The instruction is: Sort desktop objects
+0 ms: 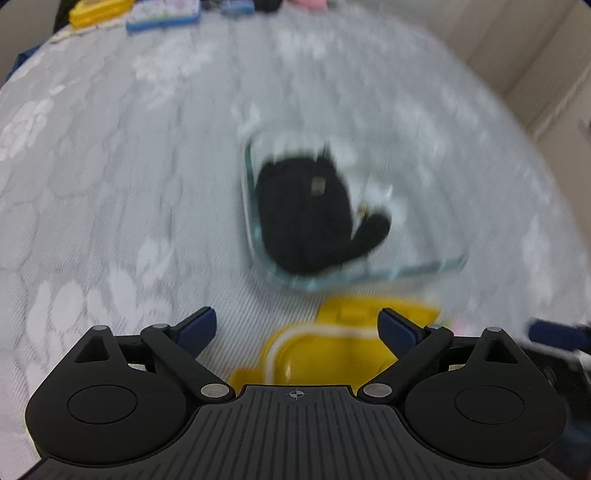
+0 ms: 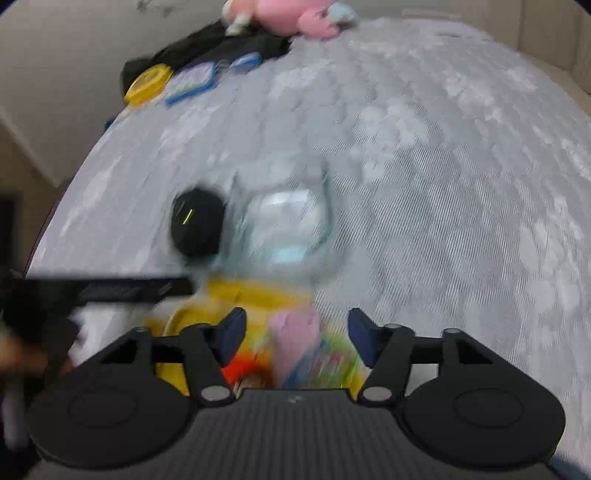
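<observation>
A clear glass container [image 1: 424,266] stands on the grey floral cloth, with a black pouch-like thing [image 1: 306,218] inside, against its left wall. In front of it lies a yellow lid [image 1: 325,354]. My left gripper [image 1: 297,328] hangs open above that lid, with nothing between its fingers. In the right wrist view the glass container [image 2: 291,221] is blurred, and the black thing [image 2: 197,221] shows at its left side. My right gripper [image 2: 297,332] is open over the yellow lid [image 2: 243,295]. A pink item [image 2: 293,332] on colourful packaging lies between its fingers, untouched.
At the cloth's far edge sit a yellow box [image 1: 99,11], a blue-rimmed tin [image 1: 162,16], a pink plush [image 2: 295,16] and a black bag [image 2: 221,48]. The left gripper's finger [image 2: 110,288] reaches in from the left. A beige wall rises past the right edge.
</observation>
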Demonstrator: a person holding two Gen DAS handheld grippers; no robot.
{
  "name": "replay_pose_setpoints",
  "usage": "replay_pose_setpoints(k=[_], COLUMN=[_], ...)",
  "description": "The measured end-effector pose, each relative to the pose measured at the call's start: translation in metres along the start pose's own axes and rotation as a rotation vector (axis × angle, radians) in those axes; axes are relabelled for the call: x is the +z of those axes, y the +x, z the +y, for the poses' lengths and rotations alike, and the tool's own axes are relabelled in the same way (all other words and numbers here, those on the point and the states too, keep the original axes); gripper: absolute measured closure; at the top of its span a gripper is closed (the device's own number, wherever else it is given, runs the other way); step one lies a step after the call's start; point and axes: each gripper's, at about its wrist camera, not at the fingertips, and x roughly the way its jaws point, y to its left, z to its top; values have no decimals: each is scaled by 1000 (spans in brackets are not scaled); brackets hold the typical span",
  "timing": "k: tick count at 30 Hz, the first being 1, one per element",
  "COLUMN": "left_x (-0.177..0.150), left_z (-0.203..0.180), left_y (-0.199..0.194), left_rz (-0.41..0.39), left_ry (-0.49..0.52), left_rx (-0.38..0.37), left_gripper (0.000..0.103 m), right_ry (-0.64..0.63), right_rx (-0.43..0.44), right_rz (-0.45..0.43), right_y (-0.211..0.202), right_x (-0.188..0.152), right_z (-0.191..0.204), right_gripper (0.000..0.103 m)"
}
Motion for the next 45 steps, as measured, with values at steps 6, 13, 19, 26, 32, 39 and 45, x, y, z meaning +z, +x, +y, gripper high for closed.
replay_pose_setpoints(k=[6, 13, 19, 26, 32, 39, 45], left_x=[-6, -7, -7, -6, -3, -3, -2], left_z=[-11, -7, -6, -1, 9, 14, 19], left_y=[1, 4, 6, 7, 11, 11, 10], left_rz=[31, 44, 63, 62, 67, 68, 63], left_ry=[38, 24, 18, 0, -56, -82, -111], left_rx=[-25, 5, 3, -6, -6, -23, -24], left_gripper=[3, 3, 2, 2, 2, 1, 1], right_ry=[69, -19, -43, -79, -78, -87, -49], right_rx=[38, -10, -28, -49, -32, -3, 45], right_rz=[125, 139, 126, 95, 103, 43, -11], right_y=[17, 37, 46, 51, 52, 34, 10], right_x=[-34, -47, -44, -48, -47, -38, -20], right_z=[13, 40, 45, 47, 51, 56, 49], right_gripper=[37, 41, 43, 36, 53, 55, 55])
